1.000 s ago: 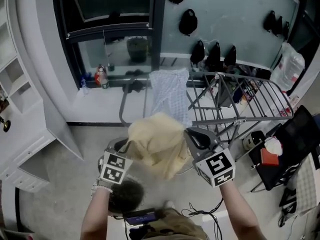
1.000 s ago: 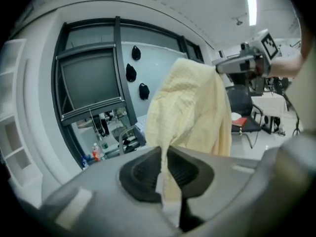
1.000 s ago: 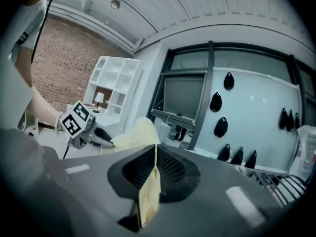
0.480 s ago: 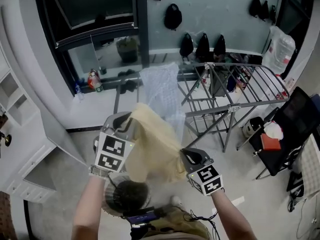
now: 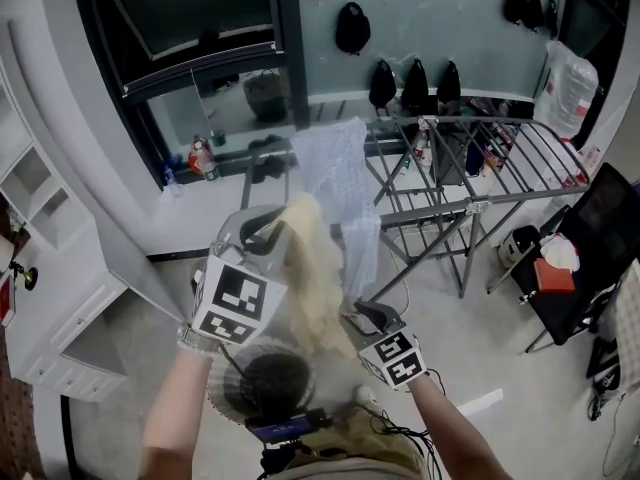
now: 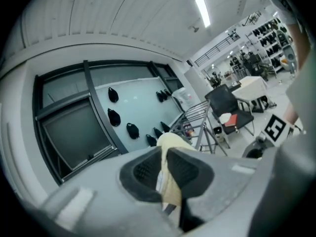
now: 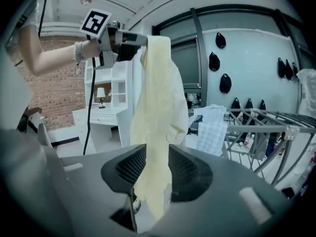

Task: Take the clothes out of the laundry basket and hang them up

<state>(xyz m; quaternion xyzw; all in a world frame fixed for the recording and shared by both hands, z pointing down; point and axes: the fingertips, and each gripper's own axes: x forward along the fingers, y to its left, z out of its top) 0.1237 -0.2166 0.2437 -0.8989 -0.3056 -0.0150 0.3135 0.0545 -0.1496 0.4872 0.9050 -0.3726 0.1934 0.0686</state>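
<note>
A pale yellow garment [image 5: 315, 278] hangs long from my left gripper [image 5: 262, 236], which is raised and shut on its top edge [image 6: 170, 142]. Lower and to the right, my right gripper [image 5: 358, 313] has just been opening its jaws. The garment's lower part [image 7: 155, 112] still hangs in the gap between its pads, and they do not pinch it. In the right gripper view the left gripper [image 7: 123, 38] shows high up, holding the cloth. The dark round laundry basket [image 5: 265, 388] sits on the floor below my hands.
A grey folding drying rack [image 5: 480, 158] stands ahead on the right with a white checked cloth [image 5: 335, 173] draped over its left end. A black chair [image 5: 590, 258] is at far right and white shelving [image 5: 50, 268] at left. Cables trail on the floor near my feet.
The left gripper rose with the yellow garment while the right gripper sank. The right jaws opened, and the garment went from bunched between both grippers to hanging long.
</note>
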